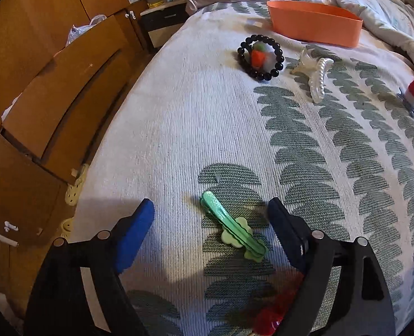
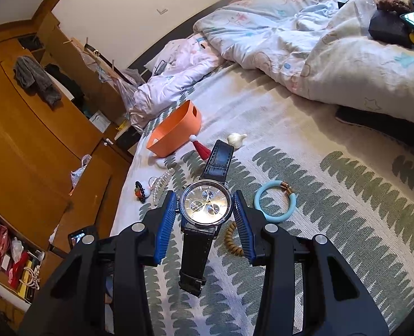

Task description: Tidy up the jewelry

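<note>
R gripper [image 2: 205,210] clamps watch [image 2: 206,206] by case edges, short of orange bin [image 2: 176,133]; smooth rim could twist out; L gripper [image 1: 211,224] wide, straddling green clip [image 1: 232,228].

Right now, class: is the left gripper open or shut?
Open. The left gripper has its blue pads spread wide, with the green clip lying loose on the bedspread between them, touching neither.
</note>
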### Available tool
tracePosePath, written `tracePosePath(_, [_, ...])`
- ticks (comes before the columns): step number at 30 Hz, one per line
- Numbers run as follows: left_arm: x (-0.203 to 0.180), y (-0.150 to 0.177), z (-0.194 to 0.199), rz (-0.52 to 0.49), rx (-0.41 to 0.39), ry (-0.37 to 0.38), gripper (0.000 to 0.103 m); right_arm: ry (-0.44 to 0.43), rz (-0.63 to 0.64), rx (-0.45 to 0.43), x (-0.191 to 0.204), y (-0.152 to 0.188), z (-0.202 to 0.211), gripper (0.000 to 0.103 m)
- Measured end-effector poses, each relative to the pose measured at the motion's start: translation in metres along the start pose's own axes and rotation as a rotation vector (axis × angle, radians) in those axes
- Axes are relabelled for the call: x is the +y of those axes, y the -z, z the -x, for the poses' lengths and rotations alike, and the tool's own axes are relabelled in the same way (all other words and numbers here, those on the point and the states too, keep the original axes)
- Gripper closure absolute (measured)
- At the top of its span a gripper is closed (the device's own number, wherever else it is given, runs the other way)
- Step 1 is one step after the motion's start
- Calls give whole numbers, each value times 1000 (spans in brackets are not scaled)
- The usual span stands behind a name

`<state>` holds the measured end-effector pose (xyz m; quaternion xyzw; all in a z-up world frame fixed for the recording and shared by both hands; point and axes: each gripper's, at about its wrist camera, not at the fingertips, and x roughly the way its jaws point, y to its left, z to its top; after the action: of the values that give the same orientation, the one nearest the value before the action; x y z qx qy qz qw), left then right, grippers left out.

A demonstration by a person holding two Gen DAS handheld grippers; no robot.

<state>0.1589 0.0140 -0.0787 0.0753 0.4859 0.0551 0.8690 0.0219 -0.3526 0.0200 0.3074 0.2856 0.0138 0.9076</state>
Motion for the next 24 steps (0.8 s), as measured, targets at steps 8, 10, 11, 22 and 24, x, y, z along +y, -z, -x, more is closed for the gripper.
tracePosePath(8, [9, 1, 5, 25, -18, -18, 64, -4, -7, -11, -3, 0, 2, 61])
tracePosePath(10, [10, 1, 5, 27, -18, -24, 70, -2, -6, -13, -4, 0, 2, 61])
tracePosePath(11, [10, 1, 5, 29, -18, -30, 78, -3, -5, -13, -3, 0, 2, 61])
tracePosePath(22, [29, -5, 13, 95, -14, 38, 93, -8, -8, -26, 0, -3, 8, 61])
tracePosePath(24, [33, -9, 19, 105, -30, 55, 93, -12, -9, -30, 2, -5, 11, 61])
